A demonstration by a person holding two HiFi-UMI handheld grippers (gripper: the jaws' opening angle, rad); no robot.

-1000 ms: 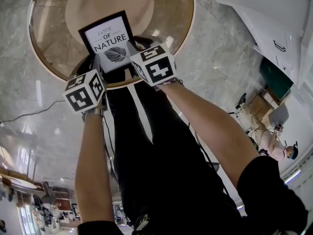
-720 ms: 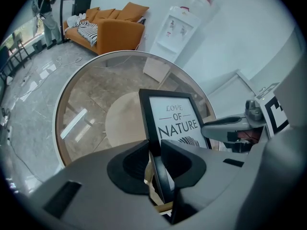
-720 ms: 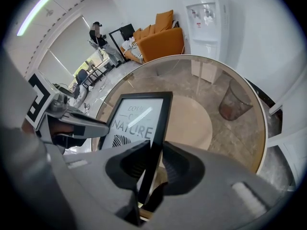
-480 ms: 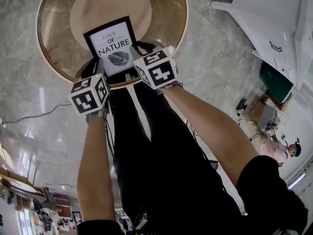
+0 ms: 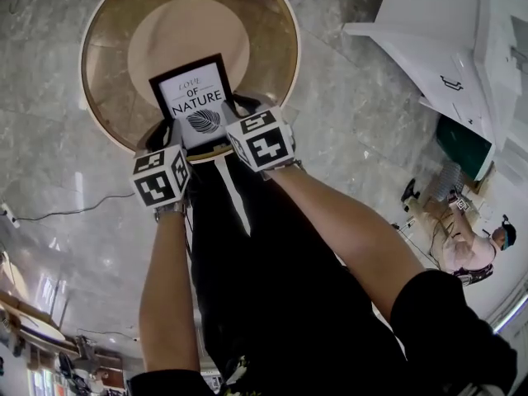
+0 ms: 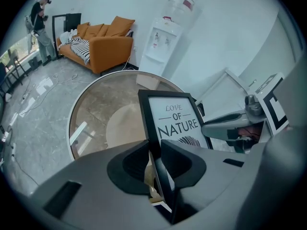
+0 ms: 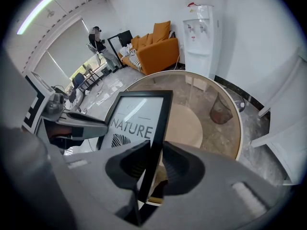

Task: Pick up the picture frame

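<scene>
Over the round glass counter (image 5: 107,64), the left gripper (image 6: 154,163) and right gripper (image 7: 154,161) are each clamping one side edge of the picture frame (image 5: 196,99).

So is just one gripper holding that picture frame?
No, the left gripper is clamped on one side edge of the picture frame and the right gripper on the other.

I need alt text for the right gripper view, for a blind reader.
The right gripper clamps the right edge of a black picture frame printed NATURE; the left gripper holds its opposite edge. Beyond lie a round glass table, an orange sofa and a white water dispenser.
</scene>
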